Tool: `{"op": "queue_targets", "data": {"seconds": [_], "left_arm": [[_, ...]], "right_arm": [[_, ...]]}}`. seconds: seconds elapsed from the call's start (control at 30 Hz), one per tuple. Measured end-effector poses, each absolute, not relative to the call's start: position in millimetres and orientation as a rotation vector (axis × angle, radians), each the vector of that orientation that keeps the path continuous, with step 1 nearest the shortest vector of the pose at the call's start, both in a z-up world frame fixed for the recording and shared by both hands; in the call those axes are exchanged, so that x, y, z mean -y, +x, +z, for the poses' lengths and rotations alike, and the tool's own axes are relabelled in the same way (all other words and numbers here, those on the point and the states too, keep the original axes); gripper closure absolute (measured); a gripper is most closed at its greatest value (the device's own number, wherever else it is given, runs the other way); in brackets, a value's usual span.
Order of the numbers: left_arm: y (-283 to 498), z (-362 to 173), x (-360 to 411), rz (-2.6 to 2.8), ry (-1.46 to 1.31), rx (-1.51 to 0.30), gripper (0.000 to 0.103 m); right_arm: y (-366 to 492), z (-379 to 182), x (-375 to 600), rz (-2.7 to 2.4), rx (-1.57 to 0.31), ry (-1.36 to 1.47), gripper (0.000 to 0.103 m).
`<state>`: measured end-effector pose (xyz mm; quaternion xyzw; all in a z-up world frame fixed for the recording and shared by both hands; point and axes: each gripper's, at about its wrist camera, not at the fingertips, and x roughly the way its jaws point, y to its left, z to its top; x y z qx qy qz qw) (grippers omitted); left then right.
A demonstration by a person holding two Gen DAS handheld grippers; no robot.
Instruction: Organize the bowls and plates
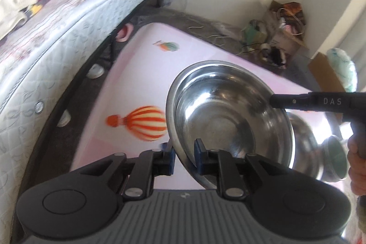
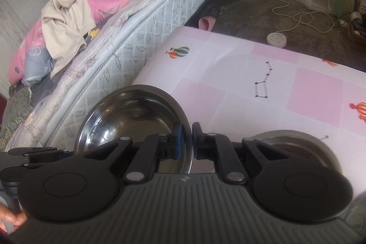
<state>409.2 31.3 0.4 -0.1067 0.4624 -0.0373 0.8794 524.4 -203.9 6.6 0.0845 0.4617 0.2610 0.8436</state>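
A steel bowl (image 1: 228, 116) is held tilted above the pink table (image 1: 141, 65). My left gripper (image 1: 184, 158) is shut on its near rim. My right gripper (image 2: 187, 141) is shut on the opposite rim of the same bowl (image 2: 128, 120); its black finger also shows in the left wrist view (image 1: 304, 101). A second steel bowl (image 1: 304, 143) sits on the table under and to the right of the held one; it also shows in the right wrist view (image 2: 295, 141). A green-lined dish (image 1: 336, 157) stands beside it.
A bed with a quilted mattress (image 2: 141, 22) and piled clothes runs along the table's left side. The table cover (image 2: 263, 84) has balloon prints. On the floor beyond lie a white power strip (image 2: 276, 39), cords, bags and a cardboard box (image 1: 286, 22).
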Motion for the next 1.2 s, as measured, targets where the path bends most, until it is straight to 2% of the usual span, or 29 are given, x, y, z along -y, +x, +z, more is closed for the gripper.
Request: {"op": "queue_targets", "data": {"seconds": [0.23, 0.53, 1.2], "left_arm": [[420, 3, 32, -0.181, -0.177, -0.965, 0.086], [423, -17, 93, -0.248, -0.128, -1.011, 0.086], [430, -32, 122, -0.239, -0.008, -1.015, 0.083]], "right_arm": [[505, 21, 281, 0.449, -0.966, 0.233, 0.094], [477, -8, 358, 0.308, -0.995, 0.282, 0.094], [488, -39, 366, 0.244, -1.001, 0.289, 0.091]]}}
